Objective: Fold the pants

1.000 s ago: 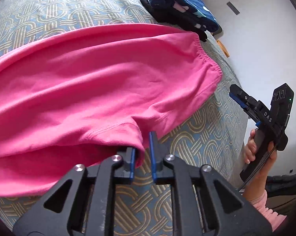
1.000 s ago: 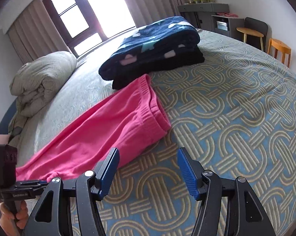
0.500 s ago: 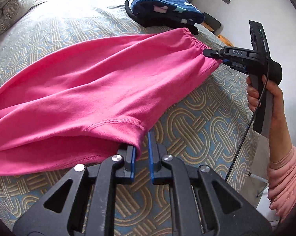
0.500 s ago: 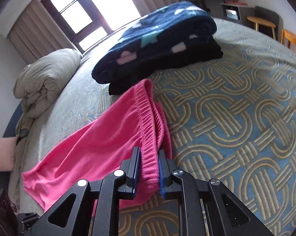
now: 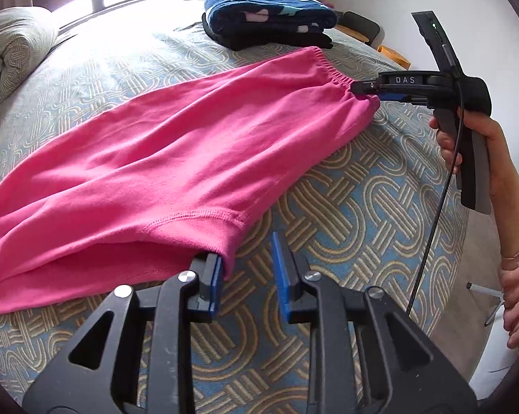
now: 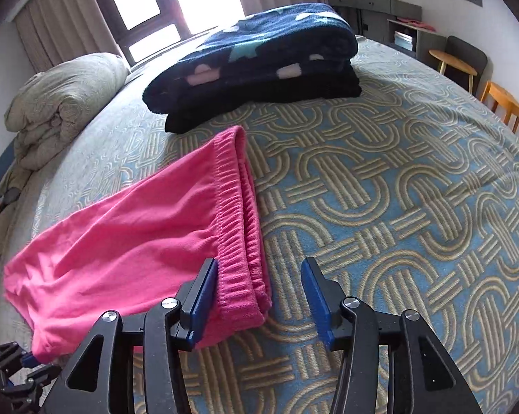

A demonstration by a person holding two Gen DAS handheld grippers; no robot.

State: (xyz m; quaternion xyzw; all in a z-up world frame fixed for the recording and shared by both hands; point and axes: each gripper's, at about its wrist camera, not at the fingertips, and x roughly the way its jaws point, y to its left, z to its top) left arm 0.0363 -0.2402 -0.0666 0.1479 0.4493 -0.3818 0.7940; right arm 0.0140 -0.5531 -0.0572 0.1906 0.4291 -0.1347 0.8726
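Resting on my bed's blue knot-patterned cover (image 6: 380, 179), the bright pink cotton pants (image 5: 176, 158) lie doubled lengthwise. Both claws have just been opening: left claw (image 5: 247, 269) off the hem, right claw (image 6: 259, 296) narrowly gaping round the waistband. Next I'd regrip for the crosswise fold.
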